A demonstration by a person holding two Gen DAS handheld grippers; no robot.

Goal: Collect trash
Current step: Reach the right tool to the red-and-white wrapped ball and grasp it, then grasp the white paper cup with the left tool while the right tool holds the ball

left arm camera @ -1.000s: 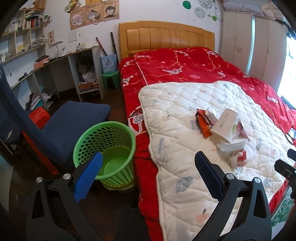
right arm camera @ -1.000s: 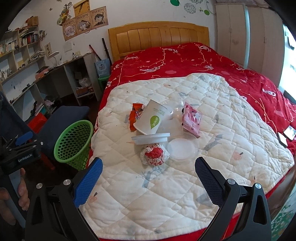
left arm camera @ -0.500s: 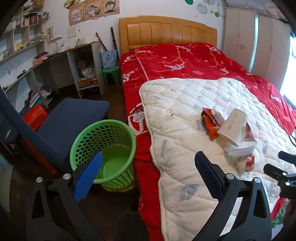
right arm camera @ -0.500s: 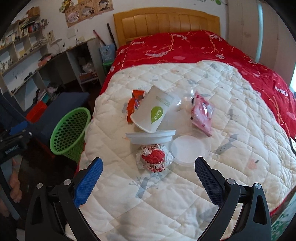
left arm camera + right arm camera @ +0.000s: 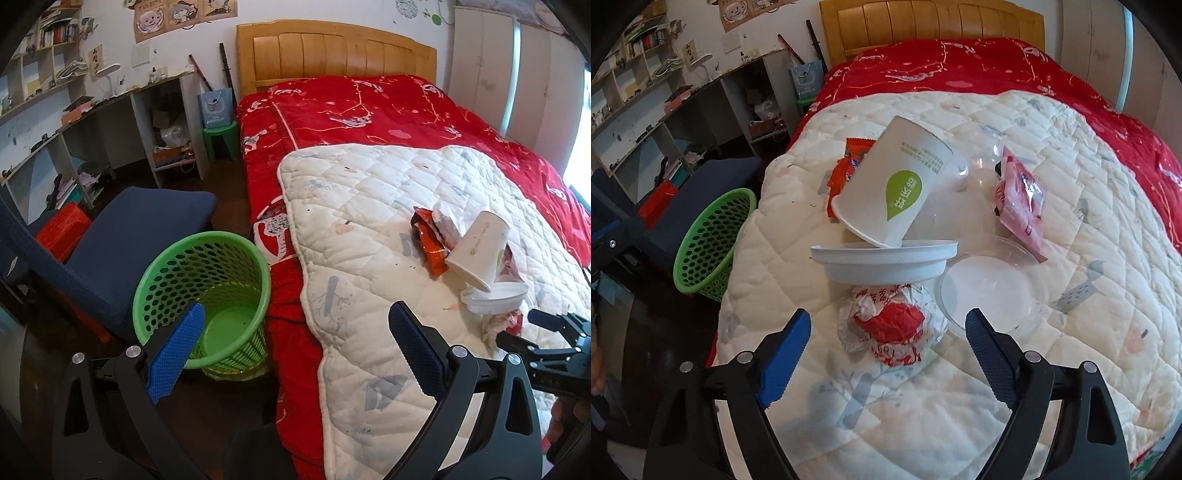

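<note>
Trash lies in a heap on the white quilt (image 5: 960, 406): a crumpled red-and-white wrapper (image 5: 892, 325), a white lid (image 5: 882, 258), a tipped paper cup (image 5: 897, 188) with a green mark, a clear plastic lid (image 5: 988, 291), a pink packet (image 5: 1021, 201) and an orange packet (image 5: 846, 170). My right gripper (image 5: 888, 354) hovers just in front of the crumpled wrapper, its jaws closing, with the wrapper's near edge between the fingertips and no pad touching it. My left gripper (image 5: 295, 347) is open above the floor beside the green basket (image 5: 207, 291), holding nothing.
The bed has a red cover (image 5: 369, 107) and a wooden headboard (image 5: 332, 51). A blue chair (image 5: 129, 236) stands left of the basket, with a desk and shelves (image 5: 74, 122) behind. A white wardrobe (image 5: 517, 74) is at the far right.
The right gripper has come down and forward toward the trash heap, and its jaws have narrowed. The left gripper has drifted slightly closer to the basket and bed edge.
</note>
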